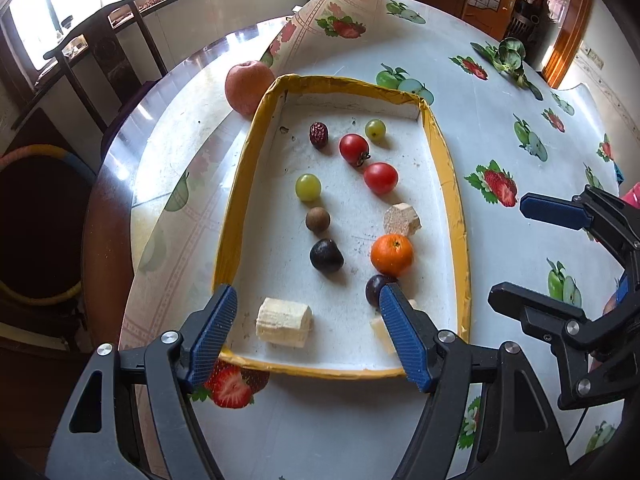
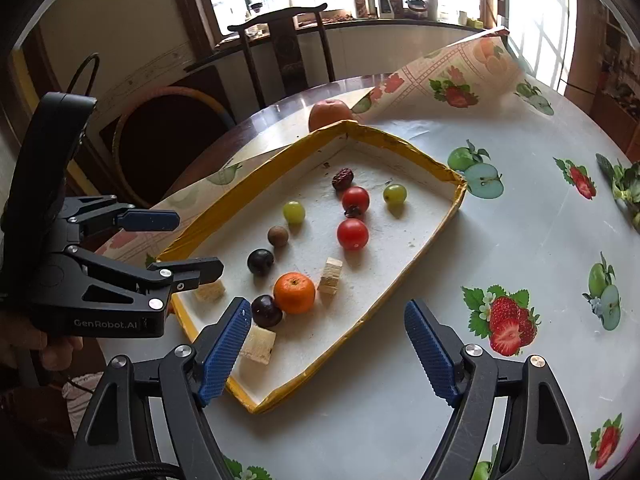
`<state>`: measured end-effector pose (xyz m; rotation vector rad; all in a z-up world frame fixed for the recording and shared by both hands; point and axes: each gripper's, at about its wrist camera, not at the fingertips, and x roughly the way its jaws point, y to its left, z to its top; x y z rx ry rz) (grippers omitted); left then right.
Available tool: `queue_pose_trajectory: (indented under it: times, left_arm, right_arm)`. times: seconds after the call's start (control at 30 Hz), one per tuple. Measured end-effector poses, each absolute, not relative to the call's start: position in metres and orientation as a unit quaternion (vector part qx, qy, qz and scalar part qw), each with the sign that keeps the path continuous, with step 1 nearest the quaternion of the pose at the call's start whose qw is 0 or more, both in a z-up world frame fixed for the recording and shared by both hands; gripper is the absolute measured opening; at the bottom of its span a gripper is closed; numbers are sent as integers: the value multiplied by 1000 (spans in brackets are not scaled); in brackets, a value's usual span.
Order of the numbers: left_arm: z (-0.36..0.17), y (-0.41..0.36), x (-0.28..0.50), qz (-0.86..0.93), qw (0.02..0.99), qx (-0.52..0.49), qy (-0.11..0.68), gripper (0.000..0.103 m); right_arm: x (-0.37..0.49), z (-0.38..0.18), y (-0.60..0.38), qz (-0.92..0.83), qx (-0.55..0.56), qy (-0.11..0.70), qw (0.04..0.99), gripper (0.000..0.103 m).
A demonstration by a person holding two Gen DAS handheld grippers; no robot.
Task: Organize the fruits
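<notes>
Shallow tray (image 1: 448, 184), yellow taped rim, rough white floor, holding round fruits: smooth tomatoes (image 1: 381, 178), grapes (image 1: 308, 187), dimpled orange (image 1: 391, 255). Left gripper (image 1: 308, 336) and right gripper (image 2: 328, 350): ribbed blue pads, released, empty. Lettering: "GenRobot.AI".

Your way into the shallow yellow-rimmed white tray (image 1: 450, 184) is open from above. Its far end beyond the wrinkled dark-red date (image 1: 319, 135) lies bare, as does the strip along its right wall. Two rows of small fruit crowd the middle. The upturned flap of fruit-printed tablecloth (image 2: 452, 76) and a round reddish apple (image 1: 247, 86) block the far corner.
</notes>
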<state>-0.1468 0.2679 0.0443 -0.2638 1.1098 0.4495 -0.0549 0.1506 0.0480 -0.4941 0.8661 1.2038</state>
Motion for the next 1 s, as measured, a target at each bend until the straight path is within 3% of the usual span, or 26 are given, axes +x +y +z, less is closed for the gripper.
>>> queue_pose_trajectory:
  times: [0.17, 1.0]
  left_arm:
    - [51, 255, -160, 207, 826, -115, 512, 74]
    - [51, 226, -183, 215, 839, -98, 490, 74]
  right_arm:
    - [-82, 52, 140, 564, -252, 358, 700, 81]
    - [-96, 44, 118, 572, -252, 348, 699, 81]
